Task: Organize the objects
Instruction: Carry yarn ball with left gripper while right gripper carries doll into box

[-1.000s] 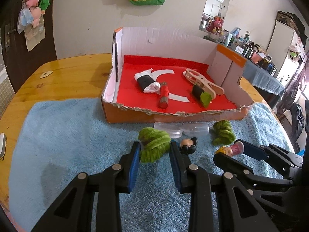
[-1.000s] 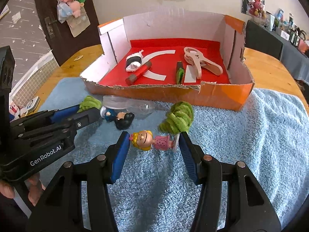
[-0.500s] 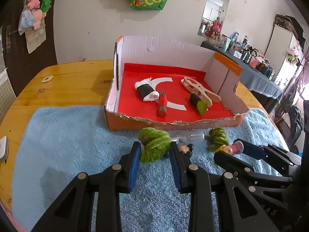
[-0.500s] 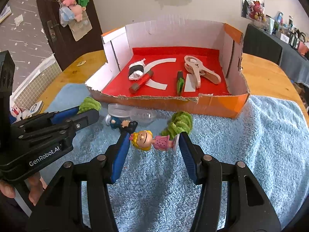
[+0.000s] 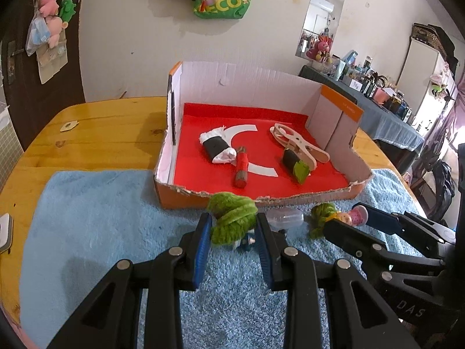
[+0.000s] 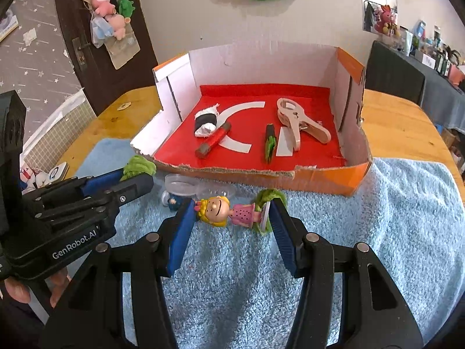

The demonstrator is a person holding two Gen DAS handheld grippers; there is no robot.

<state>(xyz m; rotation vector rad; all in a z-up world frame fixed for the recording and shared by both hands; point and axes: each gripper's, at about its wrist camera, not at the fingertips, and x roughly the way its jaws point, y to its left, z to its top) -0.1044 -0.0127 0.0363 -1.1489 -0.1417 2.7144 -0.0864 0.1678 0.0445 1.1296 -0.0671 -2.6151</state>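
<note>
Just before the cardboard box, the left claw grips a green yarn bundle and the right claw a doll; next, both must clear its torn front wall.

A green yarn bundle and a blonde doll are each clamped above the blue towel.

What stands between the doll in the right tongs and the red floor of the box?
Only the box's torn front wall. It is low, and the doll, gripped in the right tongs, looks able to pass over it. The red floor behind shows bare space.
</note>
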